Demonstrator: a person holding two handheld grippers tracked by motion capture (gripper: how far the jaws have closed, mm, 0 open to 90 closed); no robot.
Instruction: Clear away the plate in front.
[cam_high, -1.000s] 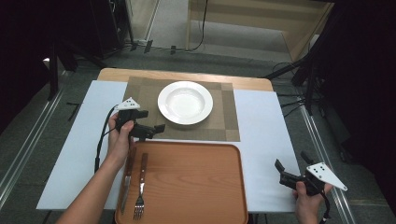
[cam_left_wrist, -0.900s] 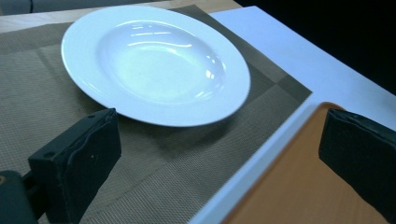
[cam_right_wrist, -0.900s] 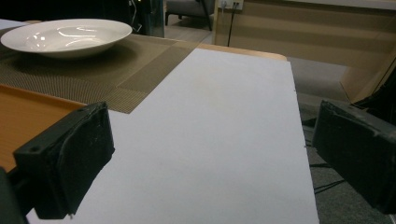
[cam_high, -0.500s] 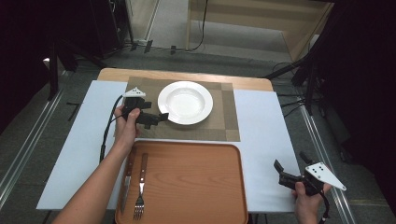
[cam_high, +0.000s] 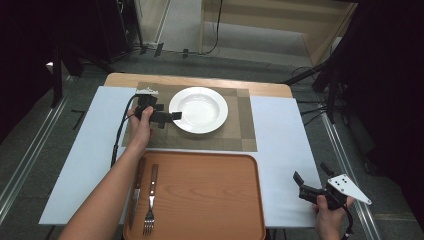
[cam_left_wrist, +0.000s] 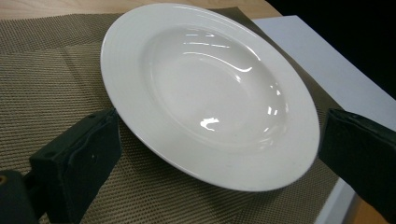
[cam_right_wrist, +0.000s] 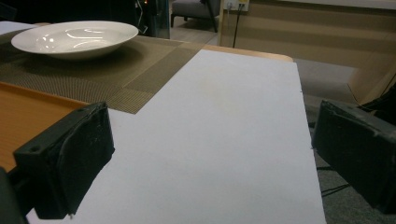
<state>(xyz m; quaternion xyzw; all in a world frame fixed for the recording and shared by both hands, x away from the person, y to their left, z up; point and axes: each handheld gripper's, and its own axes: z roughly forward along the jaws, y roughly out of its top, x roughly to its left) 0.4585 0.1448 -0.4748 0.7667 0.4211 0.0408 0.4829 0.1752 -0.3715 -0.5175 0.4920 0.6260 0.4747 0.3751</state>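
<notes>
From the high view I have my left gripper (cam_high: 175, 116) at the near-left rim of the white plate (cam_high: 200, 109), its jaws spread wide and nothing caught between them. The left gripper view confirms it: one black jaw sits low beside the plate's edge on the woven placemat (cam_left_wrist: 51, 84), the other stands off past the far side of the rim, so the plate (cam_left_wrist: 210, 93) lies between the two but I cannot tell whether either pad actually touches it. The plate rests flat on the brown placemat (cam_high: 242, 132), which lies on the white table cover (cam_high: 85, 150) at the far middle of the table. Just nearer to me is the orange tray (cam_high: 200, 195), with a knife (cam_high: 136, 187) and a fork (cam_high: 151, 200) lying side by side along its left edge (my left forearm crosses over that corner). My right gripper (cam_high: 310, 186) hovers at the near-right corner of the table, well apart from the plate, jaws released and empty over bare white cover.
</notes>
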